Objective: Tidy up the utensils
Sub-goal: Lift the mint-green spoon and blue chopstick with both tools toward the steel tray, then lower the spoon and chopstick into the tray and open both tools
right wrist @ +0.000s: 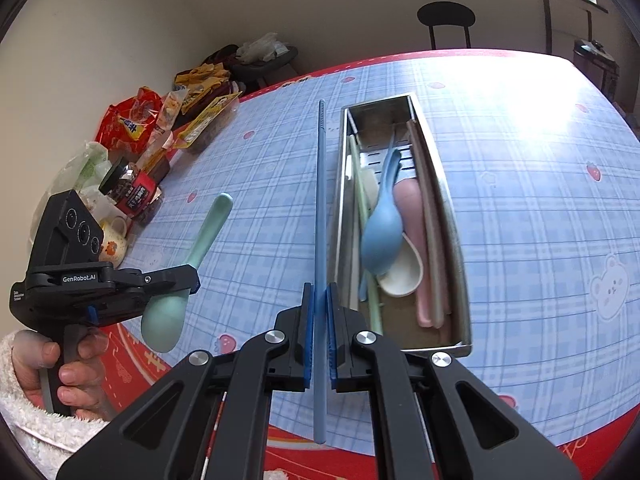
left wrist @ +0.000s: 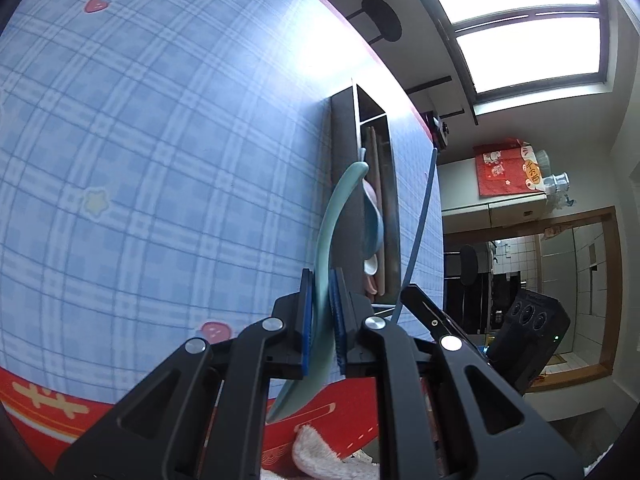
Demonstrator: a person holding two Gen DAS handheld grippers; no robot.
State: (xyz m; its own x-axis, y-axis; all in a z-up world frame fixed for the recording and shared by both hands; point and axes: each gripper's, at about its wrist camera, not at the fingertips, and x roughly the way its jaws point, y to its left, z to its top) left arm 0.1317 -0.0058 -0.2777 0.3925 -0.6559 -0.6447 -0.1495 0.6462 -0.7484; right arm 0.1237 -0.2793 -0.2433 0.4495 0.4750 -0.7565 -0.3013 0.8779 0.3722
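Both grippers carry utensils above the table (right wrist: 520,240). The left gripper (right wrist: 192,276) clamps a green spoon (right wrist: 188,276); the right gripper (right wrist: 319,340) pinches a blue chopstick (right wrist: 321,208) — just left of the metal tray (right wrist: 460,280), already part-filled. Next, probably: lower each lengthwise into the tray.

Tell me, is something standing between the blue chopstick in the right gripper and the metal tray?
Nothing visible does. The blue chopstick hangs over bare tablecloth just beside the metal tray, whose top is open; spoons and chopsticks already lie inside.
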